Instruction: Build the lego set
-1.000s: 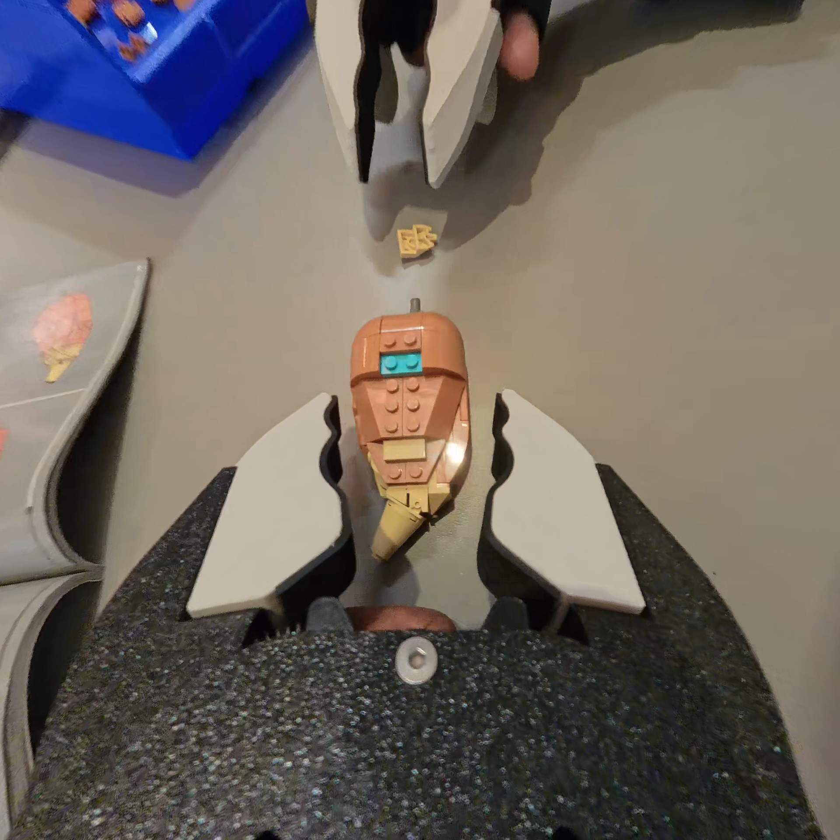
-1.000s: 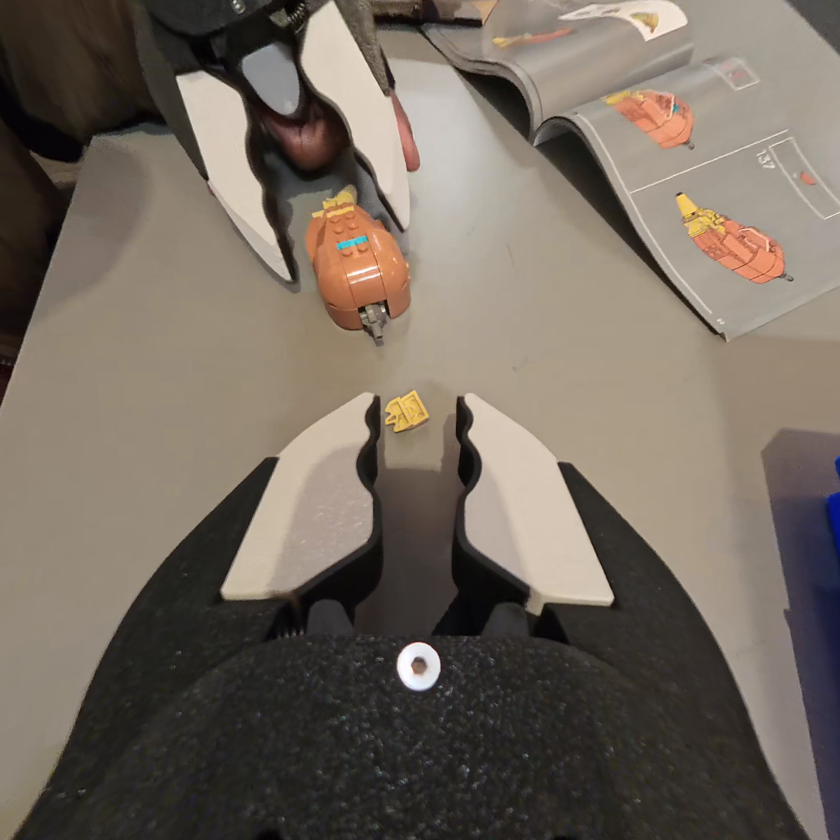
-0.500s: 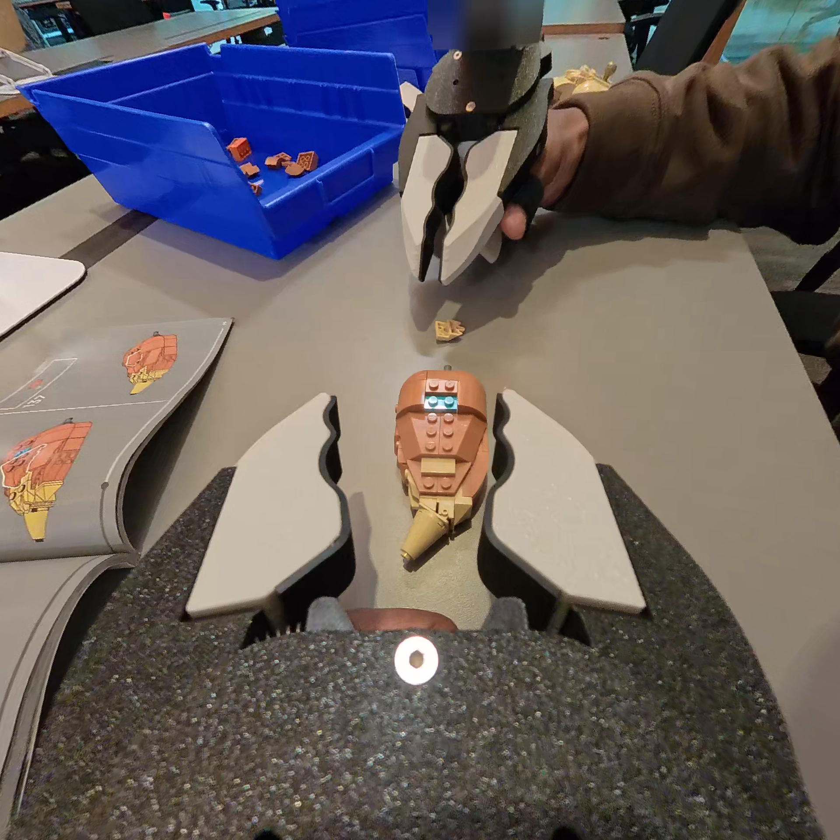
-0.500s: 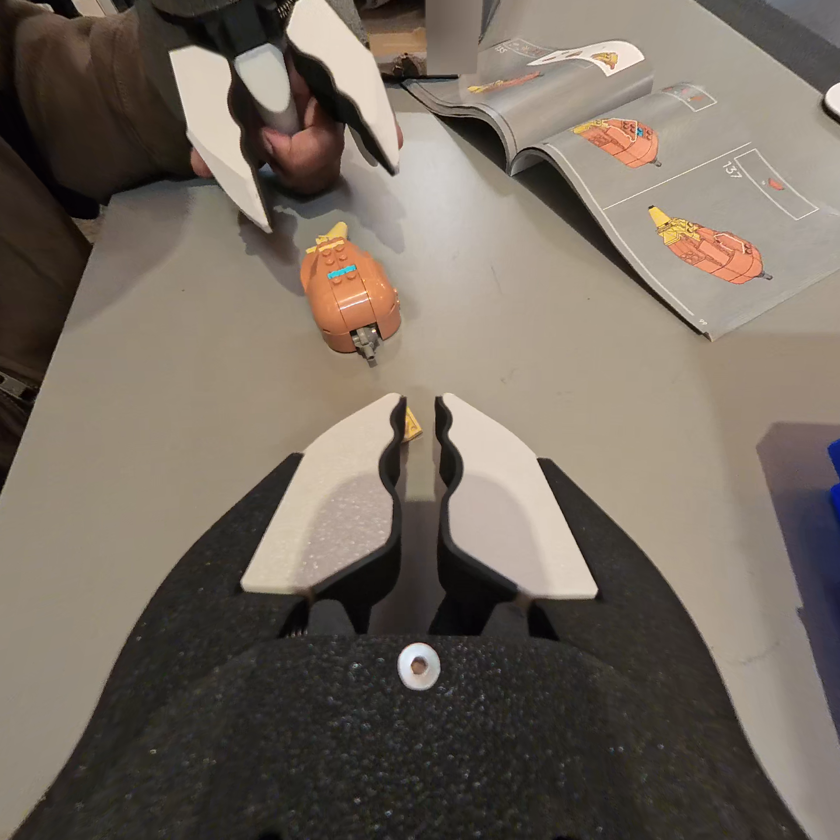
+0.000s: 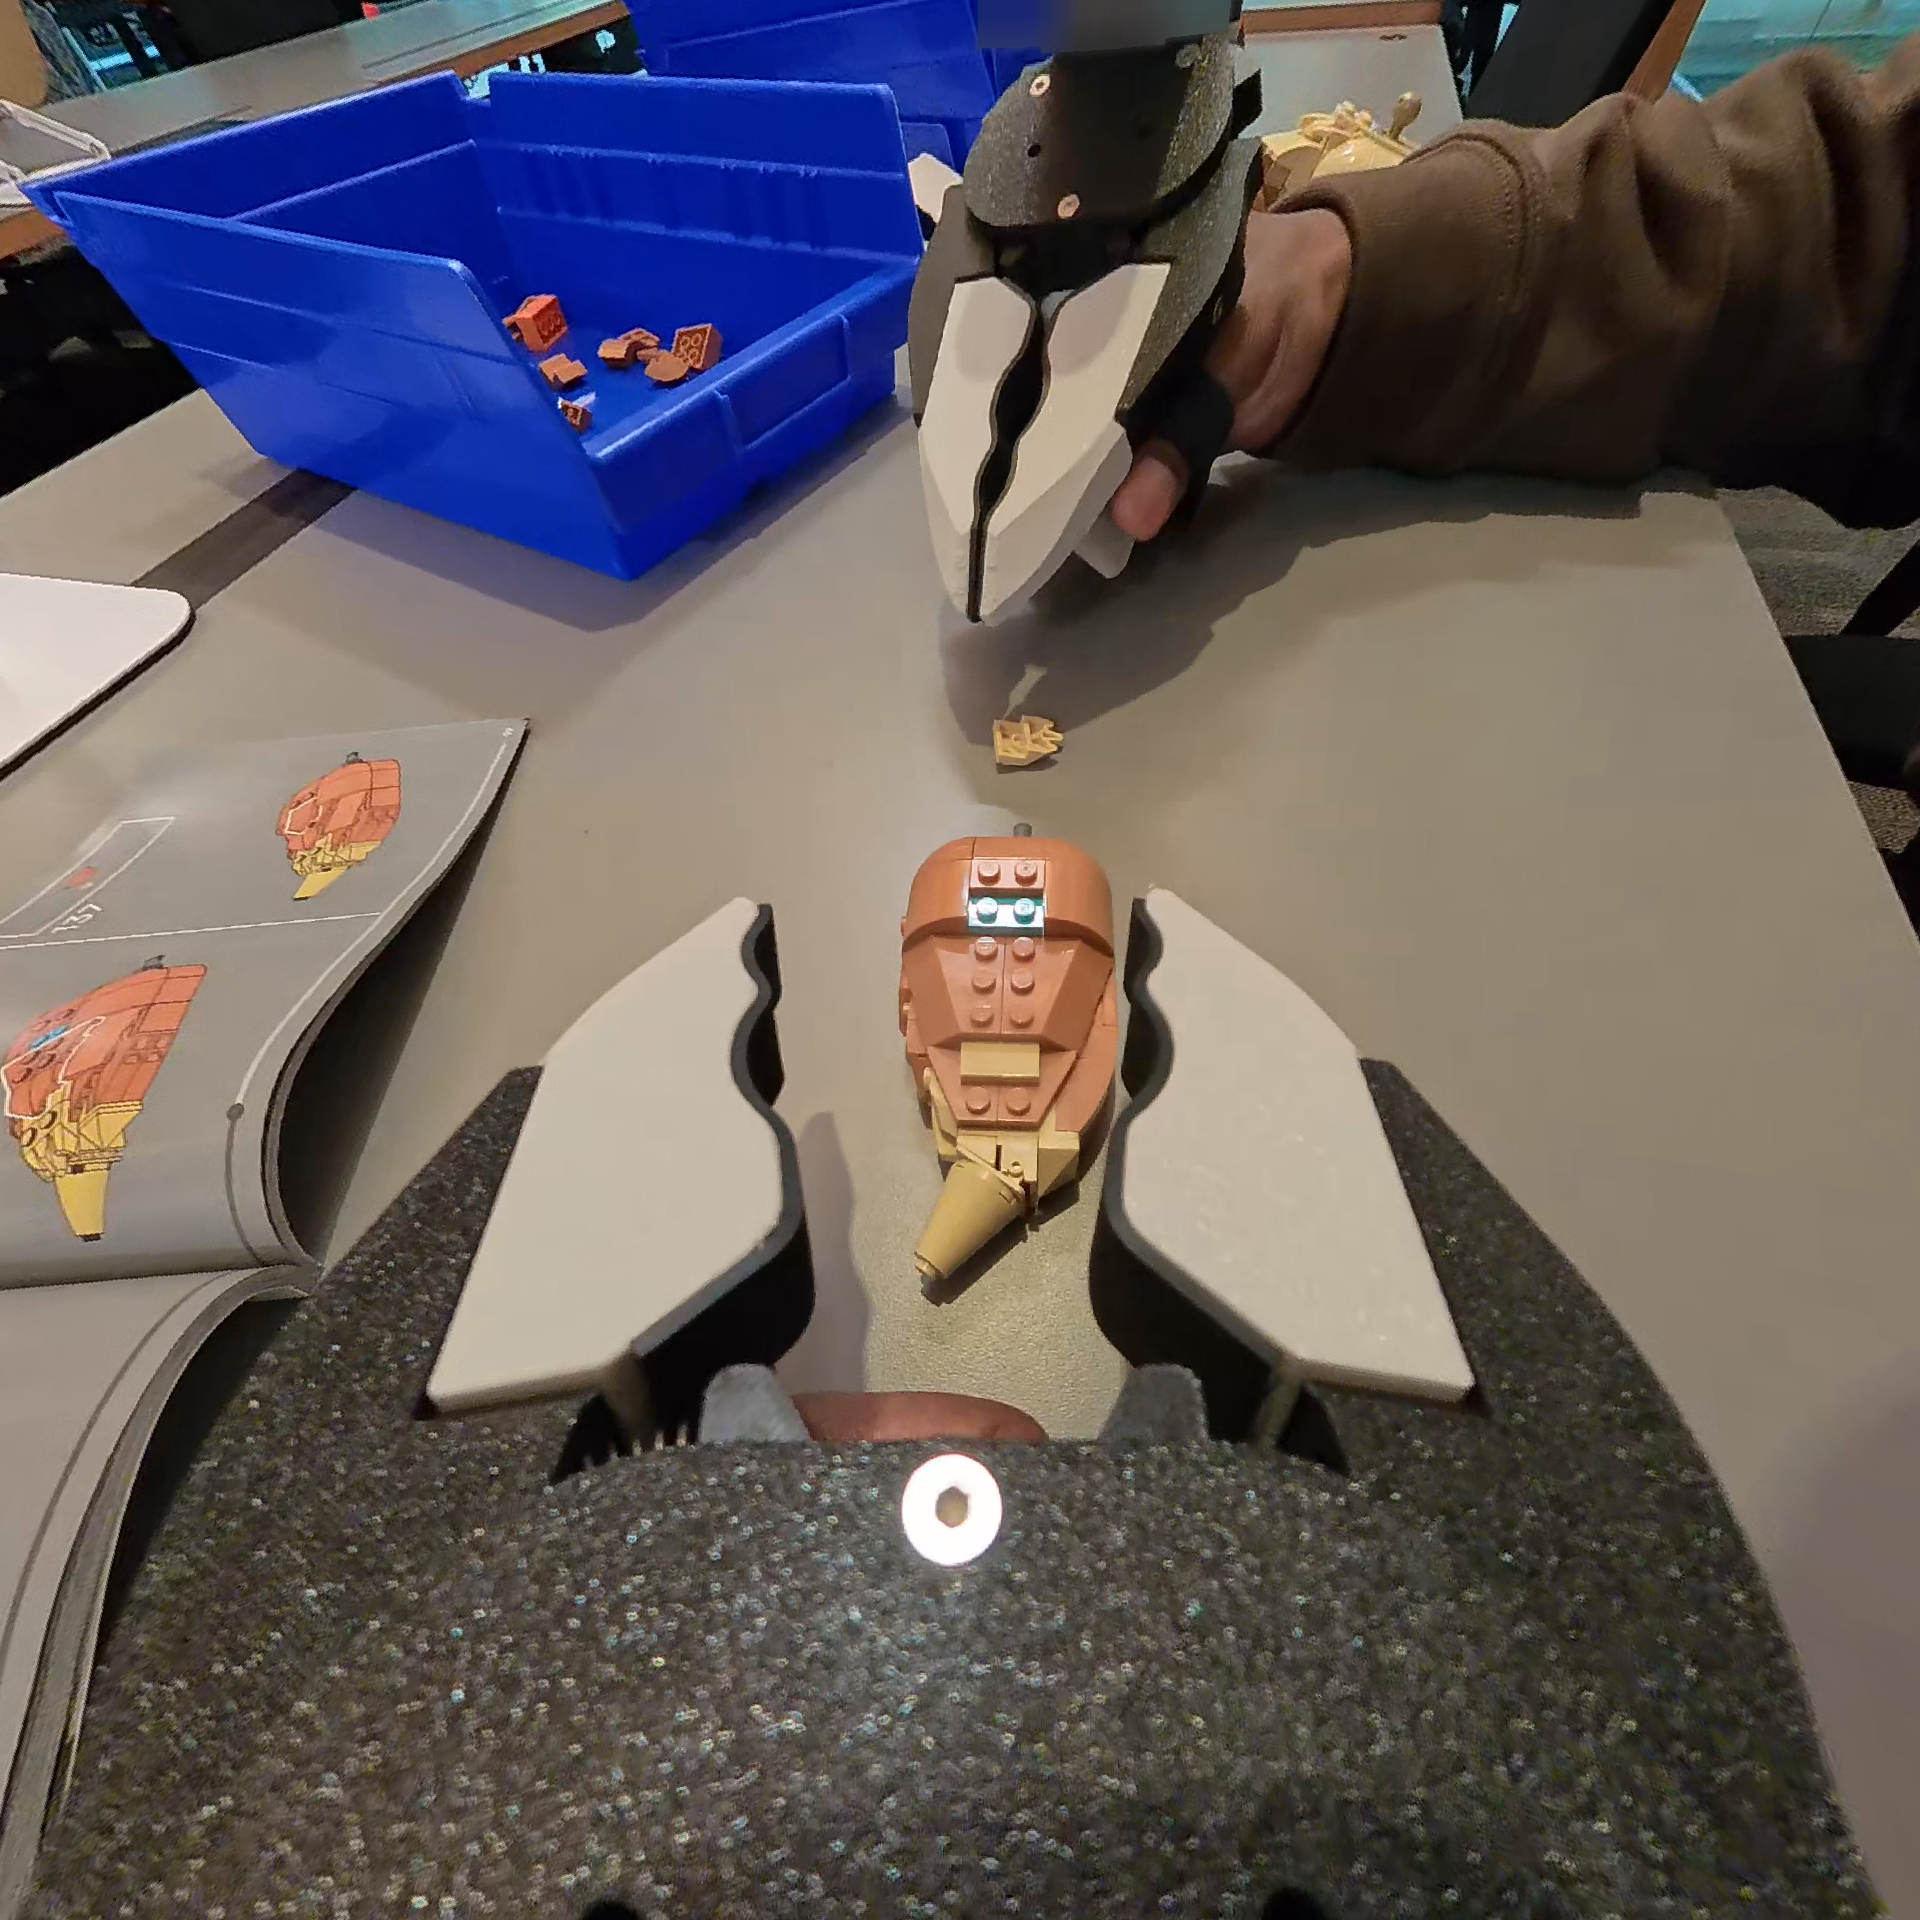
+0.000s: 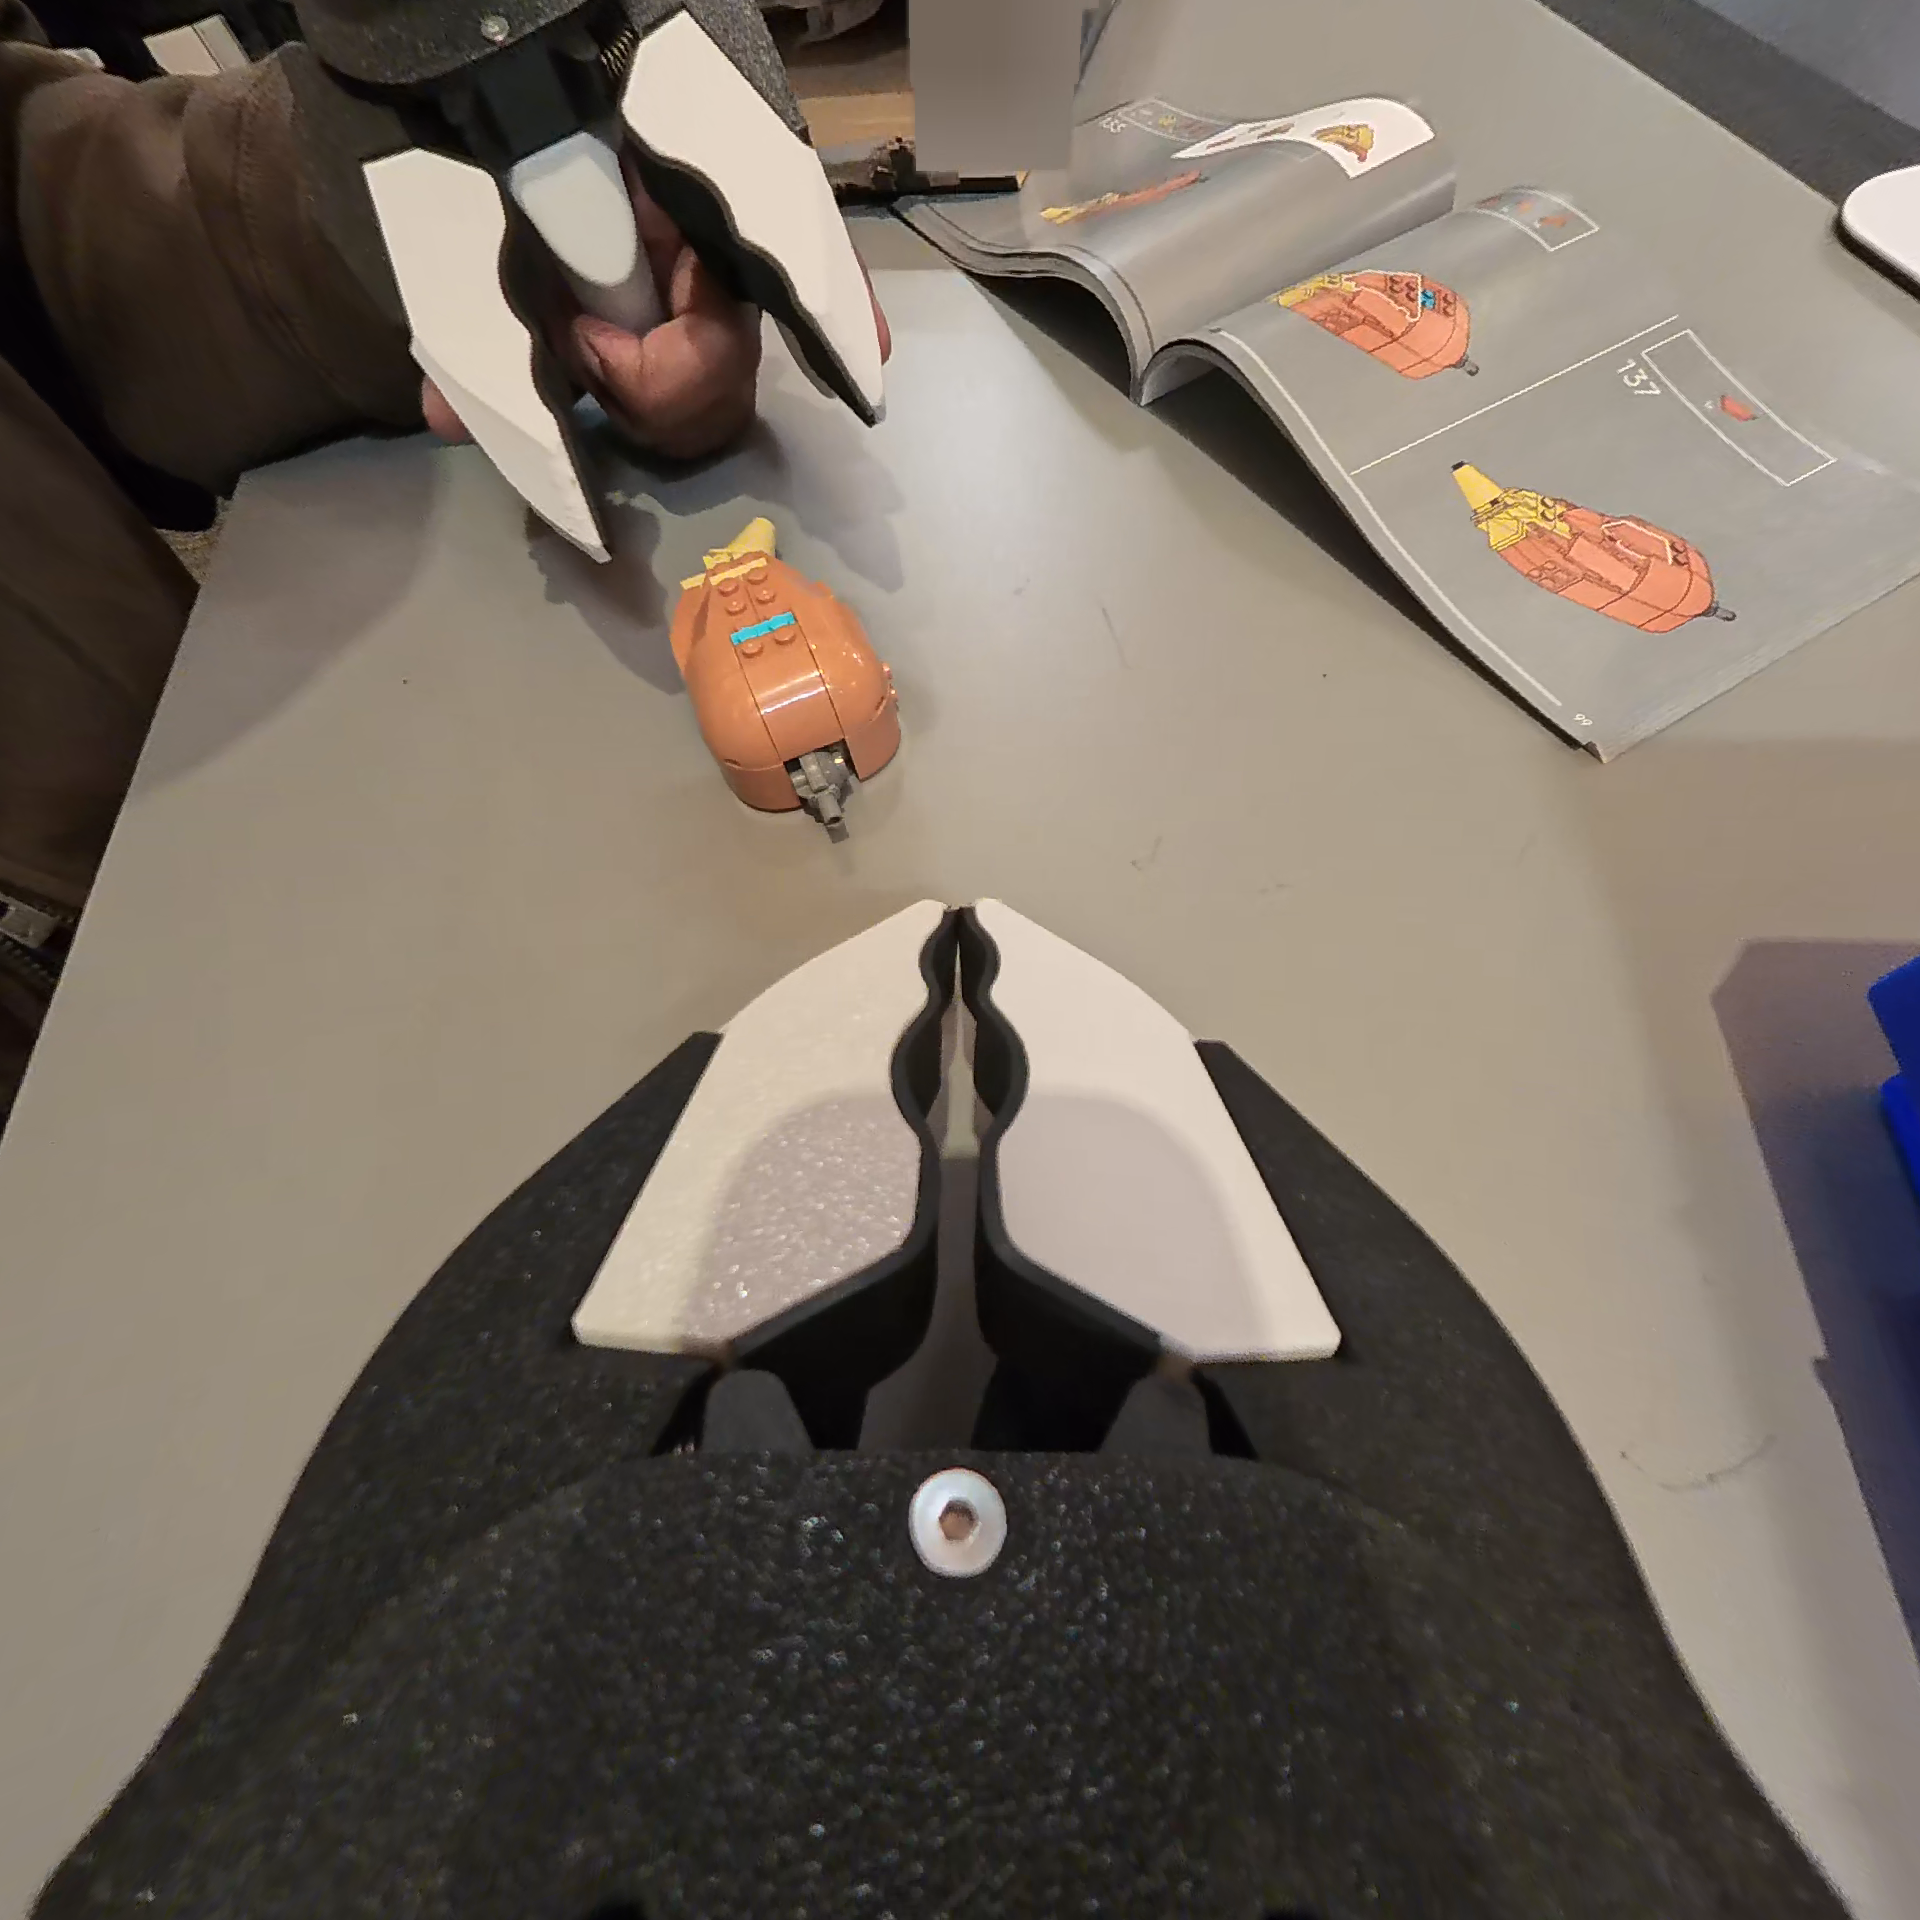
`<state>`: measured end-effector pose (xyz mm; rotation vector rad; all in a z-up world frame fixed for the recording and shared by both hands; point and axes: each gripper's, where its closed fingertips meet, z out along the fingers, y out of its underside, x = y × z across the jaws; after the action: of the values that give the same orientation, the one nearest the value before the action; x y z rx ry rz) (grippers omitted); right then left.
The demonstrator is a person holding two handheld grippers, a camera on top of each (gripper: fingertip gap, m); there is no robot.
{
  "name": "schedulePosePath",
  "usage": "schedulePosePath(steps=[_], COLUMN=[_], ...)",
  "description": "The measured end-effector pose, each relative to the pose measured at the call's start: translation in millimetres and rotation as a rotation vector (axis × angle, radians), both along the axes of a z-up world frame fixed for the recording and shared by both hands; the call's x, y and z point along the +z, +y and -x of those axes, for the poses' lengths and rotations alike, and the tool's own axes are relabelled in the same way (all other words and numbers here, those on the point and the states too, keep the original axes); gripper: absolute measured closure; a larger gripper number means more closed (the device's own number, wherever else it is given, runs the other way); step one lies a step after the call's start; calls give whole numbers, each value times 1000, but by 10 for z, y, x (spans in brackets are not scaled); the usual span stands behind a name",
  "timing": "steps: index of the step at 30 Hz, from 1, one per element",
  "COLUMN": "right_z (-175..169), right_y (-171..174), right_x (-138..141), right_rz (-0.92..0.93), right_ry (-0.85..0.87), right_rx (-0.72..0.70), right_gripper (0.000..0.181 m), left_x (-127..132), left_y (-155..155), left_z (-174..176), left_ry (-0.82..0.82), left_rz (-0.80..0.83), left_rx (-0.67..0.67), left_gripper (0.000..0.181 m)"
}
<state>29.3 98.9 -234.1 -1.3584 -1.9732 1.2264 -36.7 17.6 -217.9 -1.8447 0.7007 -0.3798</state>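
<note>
The orange-brown lego model with a tan cone tip and a teal plate lies on the grey table. My left gripper is open, with a finger on each side of the model and neither touching it. My right gripper is shut and empty, and hovers just above a small tan piece lying beyond the model. In the right wrist view the right gripper is shut and hides the tan piece. The model lies ahead of it, with the open left gripper raised behind.
An open instruction booklet lies left of the model and also shows in the right wrist view. A blue bin with several reddish-brown bricks stands at the back left. A white board corner is at the far left. A tan build stands behind the right hand. Tip to tip, the grippers are about 12 cm apart. The small tan piece lies around 4 cm away from my right fingertips.
My right gripper has closed fully and lifted slightly, and the tan piece stays on the table. My left gripper has tilted up and drawn back, still open around the model.
</note>
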Motion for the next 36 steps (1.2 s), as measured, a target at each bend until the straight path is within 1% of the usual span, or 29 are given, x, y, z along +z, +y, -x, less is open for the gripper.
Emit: schedulePosePath(steps=[7,13,17,19,22,25,32,36], right_z=[-5,-14,-30,-35,-11,9,16,99], right_y=[-17,-66,-153,-190,-191,-176,-160,-168], right_x=[-9,-41,-157,-241,-352,-356,-342,-171], right_rz=[2,16,-40,-86,-154,-161,-187,-153], right_ry=[-6,-38,-106,-151,-209,-209,-192,-87], right_rx=[10,46,94,110,98,75,58,25], right_gripper=[181,166,156,155,154,159,160,160], left_x=[-7,-4,-14,-20,-22,-19,-22,37], left_y=[-2,9,9,11,15,14,6,8], left_z=[-6,12,19,17,20,21,17,31], left_ry=[8,1,11,14,14,14,28,-17], left_rz=[0,4,5,8,11,7,-1,-4], left_rx=[-2,7,10,11,13,14,12,17], left_gripper=[117,117,118,118,118,118,119,119])
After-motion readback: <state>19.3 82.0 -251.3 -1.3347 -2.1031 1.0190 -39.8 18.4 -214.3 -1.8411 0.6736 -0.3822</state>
